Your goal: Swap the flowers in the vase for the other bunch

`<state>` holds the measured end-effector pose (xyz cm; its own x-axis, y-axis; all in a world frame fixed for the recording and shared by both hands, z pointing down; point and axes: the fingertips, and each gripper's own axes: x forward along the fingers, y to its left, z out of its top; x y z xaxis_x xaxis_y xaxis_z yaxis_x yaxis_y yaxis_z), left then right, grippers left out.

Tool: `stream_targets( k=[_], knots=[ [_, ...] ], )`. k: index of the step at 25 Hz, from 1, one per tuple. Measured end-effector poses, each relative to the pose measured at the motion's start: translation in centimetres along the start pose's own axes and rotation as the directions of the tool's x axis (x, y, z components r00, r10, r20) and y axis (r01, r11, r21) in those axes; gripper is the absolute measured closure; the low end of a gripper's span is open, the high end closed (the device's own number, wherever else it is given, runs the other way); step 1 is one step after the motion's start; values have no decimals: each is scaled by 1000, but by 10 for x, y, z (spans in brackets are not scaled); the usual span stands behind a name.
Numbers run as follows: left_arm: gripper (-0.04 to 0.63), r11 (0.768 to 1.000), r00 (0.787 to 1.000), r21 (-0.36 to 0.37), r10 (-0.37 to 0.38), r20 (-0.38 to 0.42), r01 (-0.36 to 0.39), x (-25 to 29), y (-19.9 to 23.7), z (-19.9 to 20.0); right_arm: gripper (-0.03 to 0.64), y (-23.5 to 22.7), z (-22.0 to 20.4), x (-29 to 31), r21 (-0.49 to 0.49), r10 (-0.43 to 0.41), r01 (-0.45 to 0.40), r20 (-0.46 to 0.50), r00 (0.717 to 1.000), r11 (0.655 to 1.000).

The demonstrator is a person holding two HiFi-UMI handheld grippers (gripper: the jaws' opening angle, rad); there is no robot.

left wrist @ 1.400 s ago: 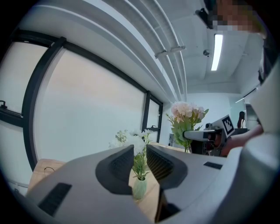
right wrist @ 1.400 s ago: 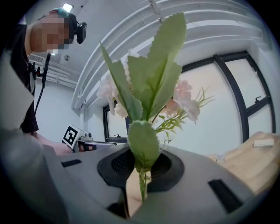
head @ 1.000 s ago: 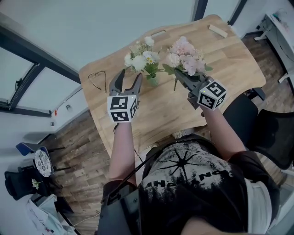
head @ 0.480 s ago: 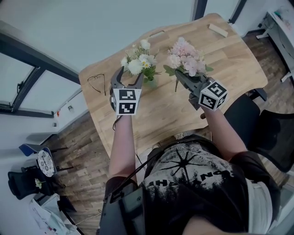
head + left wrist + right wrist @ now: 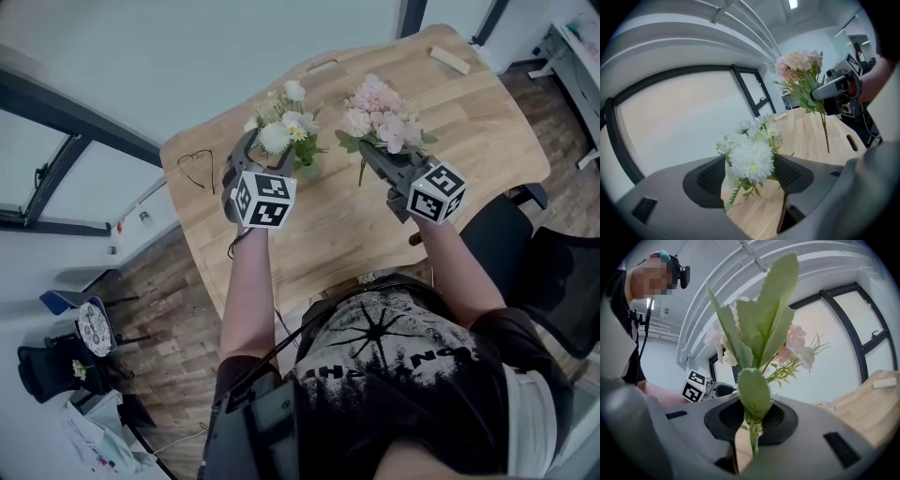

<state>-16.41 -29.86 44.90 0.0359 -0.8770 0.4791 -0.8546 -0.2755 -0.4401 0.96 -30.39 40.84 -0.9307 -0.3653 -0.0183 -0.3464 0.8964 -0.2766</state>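
The white bunch (image 5: pixel 283 129) stands in the small vase (image 5: pixel 306 169) near the middle of the desk (image 5: pixel 469 122). The left gripper (image 5: pixel 265 150) is at the vase's left. Its jaws have just been opening and stand wide on either side of the white blooms (image 5: pixel 752 161); the pads do not press on them. To the vase's right, and above the desk, the right gripper (image 5: pixel 373 157) has its jaws closed on the stem of the pink bunch (image 5: pixel 380 114), with the flower heads held higher than the white ones. Farther out to the vase's left lies a pair of glasses (image 5: pixel 197 167), and well beyond the vase, near the desk's far edge, a wooden block (image 5: pixel 450 60).

The left jaws seem level with the blooms and leaves, not the stems. Closing there could crush the heads or catch only part of the bunch, leaving stems behind. The vase looks small and light, so a slanted pull could drag or tip it. The pink bunch hangs by one thin stem (image 5: pixel 752 432) and may swivel in the grip, or tangle with the white flowers if brought in too soon.
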Motion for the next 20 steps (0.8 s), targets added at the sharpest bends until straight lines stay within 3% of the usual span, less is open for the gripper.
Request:
stream_targets(
  k=[12, 20],
  knots=[
    [286, 1000, 1000, 17, -20, -18, 20, 13, 3, -3, 566, -14, -2, 7, 23, -7, 8, -11, 1000, 1000],
    [445, 1000, 1000, 6, 22, 19, -22, 7, 5, 1, 566, -20, -4, 8, 29, -7, 7, -15, 1000, 1000]
  ],
)
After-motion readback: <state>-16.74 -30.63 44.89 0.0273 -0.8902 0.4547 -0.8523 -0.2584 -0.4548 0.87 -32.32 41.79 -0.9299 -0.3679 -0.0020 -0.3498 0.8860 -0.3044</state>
